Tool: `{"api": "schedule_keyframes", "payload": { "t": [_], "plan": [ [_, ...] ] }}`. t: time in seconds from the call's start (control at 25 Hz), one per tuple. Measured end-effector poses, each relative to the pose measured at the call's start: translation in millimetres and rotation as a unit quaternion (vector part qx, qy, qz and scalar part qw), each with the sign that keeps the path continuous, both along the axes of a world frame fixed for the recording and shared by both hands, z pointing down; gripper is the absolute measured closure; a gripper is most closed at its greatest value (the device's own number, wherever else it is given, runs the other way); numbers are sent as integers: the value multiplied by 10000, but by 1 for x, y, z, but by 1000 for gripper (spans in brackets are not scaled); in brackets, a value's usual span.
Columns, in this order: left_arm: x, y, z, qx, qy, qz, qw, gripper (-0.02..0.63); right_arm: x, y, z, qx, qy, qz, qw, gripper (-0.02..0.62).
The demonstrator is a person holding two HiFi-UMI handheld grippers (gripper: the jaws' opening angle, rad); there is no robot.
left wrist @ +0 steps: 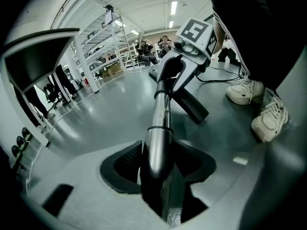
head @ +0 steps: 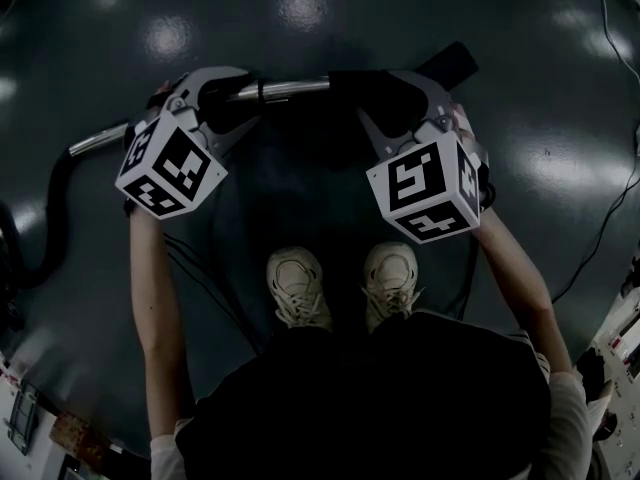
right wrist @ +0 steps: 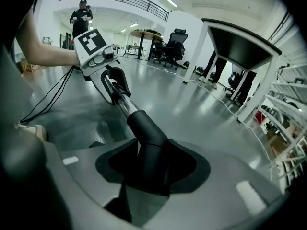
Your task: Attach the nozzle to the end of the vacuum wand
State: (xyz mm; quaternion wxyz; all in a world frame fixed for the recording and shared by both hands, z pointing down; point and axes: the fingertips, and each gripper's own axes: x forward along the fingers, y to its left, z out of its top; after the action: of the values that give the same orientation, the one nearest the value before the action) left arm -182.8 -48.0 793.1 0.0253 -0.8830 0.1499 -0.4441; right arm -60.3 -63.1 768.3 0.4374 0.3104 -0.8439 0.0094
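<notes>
A pair of white lace-up sneakers (head: pixel 300 290) is standing at the lower centre of the head view on the glossy dark grey floor (head: pixel 300 8). Just above them, at left, the left gripper (head: pixel 215 103) is clamping its jaws on the shiny chrome vacuum wand tube (head: pixel 290 89), which is lying level across the upper middle. At right, the right gripper (head: pixel 395 103) is gripping the black plastic nozzle (head: pixel 450 65), whose collar is meeting the wand's end between the two grippers. At the far left, a black flexible hose (head: pixel 55 198) is curving down from the wand.
</notes>
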Motion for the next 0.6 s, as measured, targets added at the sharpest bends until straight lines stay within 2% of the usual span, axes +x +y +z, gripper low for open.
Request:
{"api": "schedule_keyframes", "payload": {
  "t": [0.08,0.12,0.2,0.32,0.52,0.56,0.6],
  "plan": [
    [19,-9,-7,105,43,5,9999,397,7,-7,-8,97,135,-107,9998,391],
    [25,-13,-8,146,48,-13,9999,397,8,-11,-9,3,105,-167,9998,391],
    [19,-13,-2,191,42,-111,9997,397,-4,-11,0,-261,10,-291,9992,393],
    [8,-11,3,212,89,-153,9996,397,-17,-10,7,-313,4,-365,9988,390],
    [64,-41,-17,249,343,-207,9989,388,36,-39,-13,-253,-229,-175,9993,387],
    [69,-44,-22,231,500,-316,9980,378,43,-42,-21,-161,-423,-15,9990,397],
    [72,-45,-31,230,797,-499,9953,374,49,-46,-31,-84,-681,232,9974,435]
  ]
}}
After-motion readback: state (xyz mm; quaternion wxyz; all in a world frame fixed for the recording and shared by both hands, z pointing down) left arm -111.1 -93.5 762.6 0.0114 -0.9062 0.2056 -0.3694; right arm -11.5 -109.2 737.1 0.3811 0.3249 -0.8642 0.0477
